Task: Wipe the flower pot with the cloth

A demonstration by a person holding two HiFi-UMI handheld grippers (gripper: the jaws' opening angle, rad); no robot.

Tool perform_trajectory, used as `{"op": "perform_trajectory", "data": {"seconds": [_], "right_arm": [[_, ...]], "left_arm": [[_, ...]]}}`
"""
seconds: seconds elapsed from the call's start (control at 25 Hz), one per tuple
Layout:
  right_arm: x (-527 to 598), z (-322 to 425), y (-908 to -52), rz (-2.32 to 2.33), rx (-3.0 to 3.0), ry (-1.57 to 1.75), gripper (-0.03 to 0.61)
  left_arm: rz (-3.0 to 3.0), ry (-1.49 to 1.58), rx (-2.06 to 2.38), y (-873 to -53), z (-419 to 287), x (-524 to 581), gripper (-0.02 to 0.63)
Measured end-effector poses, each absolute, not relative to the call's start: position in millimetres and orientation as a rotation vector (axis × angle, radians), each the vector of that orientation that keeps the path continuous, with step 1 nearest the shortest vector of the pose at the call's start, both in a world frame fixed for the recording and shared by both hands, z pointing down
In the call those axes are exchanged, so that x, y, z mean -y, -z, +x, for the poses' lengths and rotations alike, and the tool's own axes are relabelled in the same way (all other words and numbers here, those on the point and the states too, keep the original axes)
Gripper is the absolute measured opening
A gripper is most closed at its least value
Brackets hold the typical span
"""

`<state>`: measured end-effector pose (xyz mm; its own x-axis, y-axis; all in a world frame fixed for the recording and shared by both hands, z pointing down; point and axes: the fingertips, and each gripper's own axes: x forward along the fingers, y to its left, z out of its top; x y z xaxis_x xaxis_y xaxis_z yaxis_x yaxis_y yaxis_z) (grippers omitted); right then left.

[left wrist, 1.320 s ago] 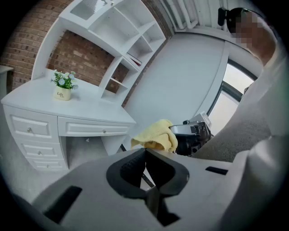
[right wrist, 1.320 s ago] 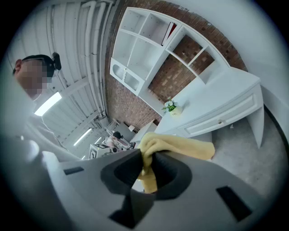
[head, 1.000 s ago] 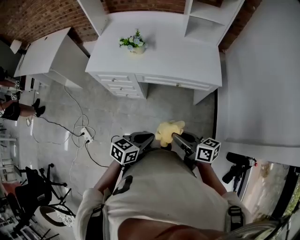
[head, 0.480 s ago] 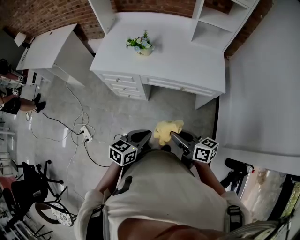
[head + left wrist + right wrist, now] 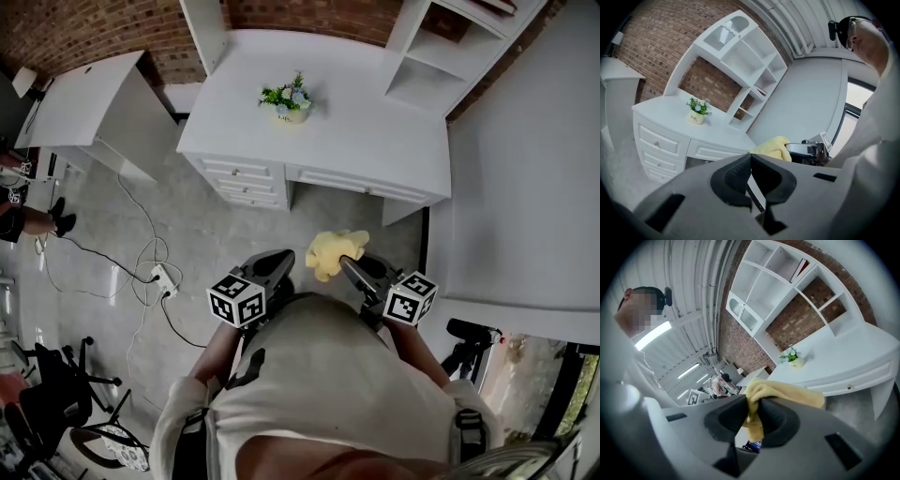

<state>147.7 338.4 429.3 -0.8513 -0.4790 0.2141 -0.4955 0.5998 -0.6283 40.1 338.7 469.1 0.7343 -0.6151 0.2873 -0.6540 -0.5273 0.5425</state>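
Your right gripper (image 5: 349,266): fingers clamped on the yellow cloth (image 5: 332,251). In the right gripper view the cloth is bunched between the pads, with the rest spilling over the top and off to the right.

Your left gripper (image 5: 284,259): fingers pressed together, nothing between them, as the left gripper view shows.

You hold both grippers side by side just in front of your torso, over the grey floor (image 5: 216,234). The cloth lies between their tips.

The flower pot (image 5: 293,114) is a small cream pot with green leaves and pale blossoms. It stands upright on the white surface (image 5: 375,141), toward its back left, well apart from both grippers.

Drawers (image 5: 239,178) sit under the surface's front edge. A power strip (image 5: 161,277) with cables lies on the floor to your left.
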Motion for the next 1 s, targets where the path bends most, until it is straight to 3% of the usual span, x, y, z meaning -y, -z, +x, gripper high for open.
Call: {"op": "perform_trajectory", "data": {"seconds": [0.28, 0.44, 1.0], "right_arm": [[-326.6, 103.9, -425.6, 0.833, 2.795, -1.148, 0.069], [-310.8, 87.1, -422.1, 0.857, 2.793, -0.984, 0.067], [-239.5, 91.2, -412.4, 0.663, 2.887, -0.768, 0.063]], "left_arm": [[2.288, -0.064, 0.907, -471.1, 3.6, -328.1, 0.020], [2.266, -0.018, 0.921, -470.3, -14.5, -314.0, 0.020], [2.362, -0.086, 1.096, -446.4, 9.1, -234.8, 0.020]]}}
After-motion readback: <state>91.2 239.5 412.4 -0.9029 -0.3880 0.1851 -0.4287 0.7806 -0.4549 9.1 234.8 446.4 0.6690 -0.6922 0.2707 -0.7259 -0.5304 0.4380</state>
